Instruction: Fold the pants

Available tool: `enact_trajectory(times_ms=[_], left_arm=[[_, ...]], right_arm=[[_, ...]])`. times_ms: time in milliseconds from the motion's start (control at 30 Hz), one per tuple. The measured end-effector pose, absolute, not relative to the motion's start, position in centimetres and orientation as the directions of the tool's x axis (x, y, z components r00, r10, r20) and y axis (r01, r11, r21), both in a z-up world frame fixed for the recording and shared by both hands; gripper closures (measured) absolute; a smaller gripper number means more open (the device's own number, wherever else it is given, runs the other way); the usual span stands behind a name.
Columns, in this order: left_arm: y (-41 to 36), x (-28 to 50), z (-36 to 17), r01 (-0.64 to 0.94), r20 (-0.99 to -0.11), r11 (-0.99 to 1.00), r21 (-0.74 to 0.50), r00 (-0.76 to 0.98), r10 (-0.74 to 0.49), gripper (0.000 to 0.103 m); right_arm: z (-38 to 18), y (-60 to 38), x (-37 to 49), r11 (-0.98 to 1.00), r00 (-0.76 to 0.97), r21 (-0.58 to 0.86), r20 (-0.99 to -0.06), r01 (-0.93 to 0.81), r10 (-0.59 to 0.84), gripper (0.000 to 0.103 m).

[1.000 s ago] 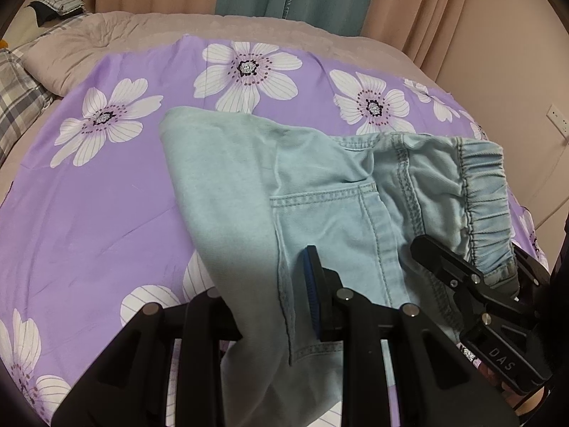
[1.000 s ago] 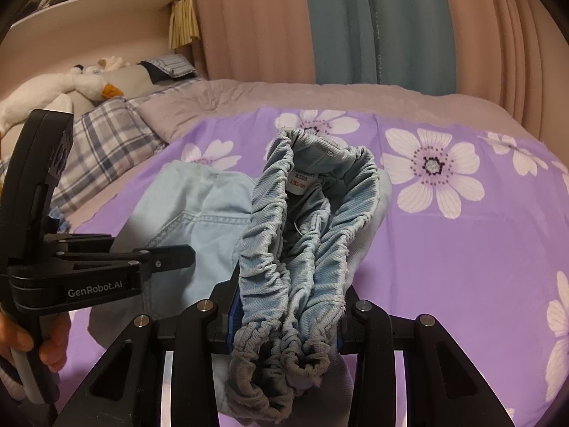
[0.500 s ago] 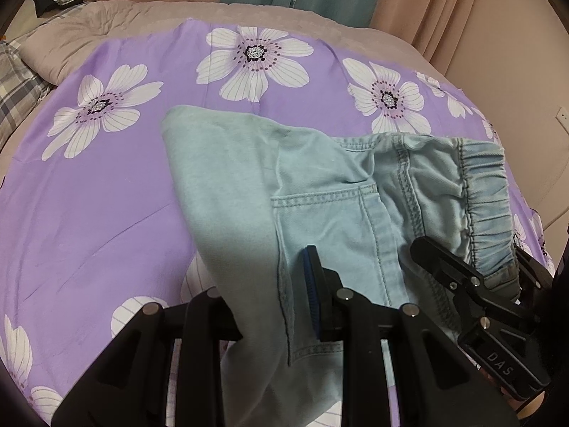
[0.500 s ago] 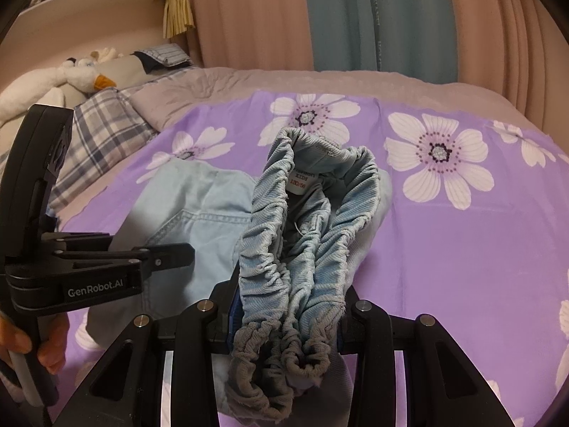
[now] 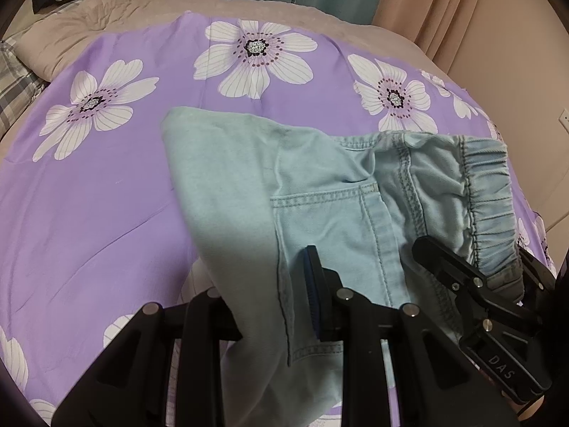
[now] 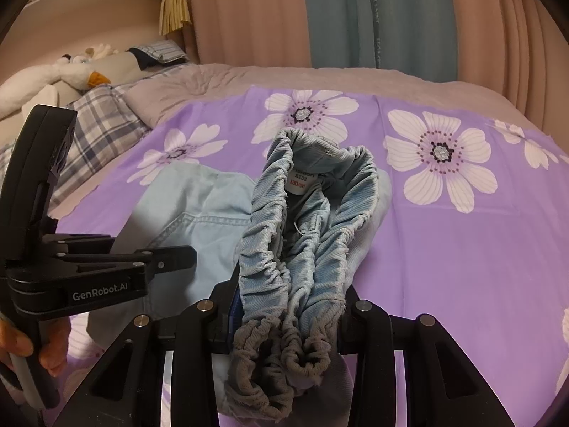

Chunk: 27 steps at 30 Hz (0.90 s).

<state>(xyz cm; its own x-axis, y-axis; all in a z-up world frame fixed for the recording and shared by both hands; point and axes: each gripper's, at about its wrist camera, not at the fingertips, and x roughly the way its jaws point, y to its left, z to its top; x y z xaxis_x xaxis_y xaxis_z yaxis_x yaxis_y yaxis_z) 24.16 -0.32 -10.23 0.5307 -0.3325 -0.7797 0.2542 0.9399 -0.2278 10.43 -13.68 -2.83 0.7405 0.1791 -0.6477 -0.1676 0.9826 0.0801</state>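
Pants [image 5: 320,192]: light-blue denim cloth, matt, stitched seams, ribbed elastic waistband [image 6: 306,249]. Bedsheet [image 5: 106,213]: smooth purple cloth. Tongs [image 6: 288,316]: matt black plastic, bright metal screws.

A home bedroom: a bed [image 6: 462,256] under a purple flowered sheet, plaid pillows [image 6: 103,124] and a plush toy [image 6: 60,74] far left, long curtains [image 6: 373,17] behind.
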Motion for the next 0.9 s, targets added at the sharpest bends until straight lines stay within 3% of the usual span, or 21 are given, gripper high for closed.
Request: enact_trajectory(times_ms=[900], left_arm=[[-0.9, 26.2, -10.1, 0.262, -0.787, 0.941, -0.213, 0.525, -0.324, 0.08]], right_arm=[[-2.9, -13.8, 10.8, 0.983, 0.743, 0.078, -0.645, -0.168, 0.178, 0.063]])
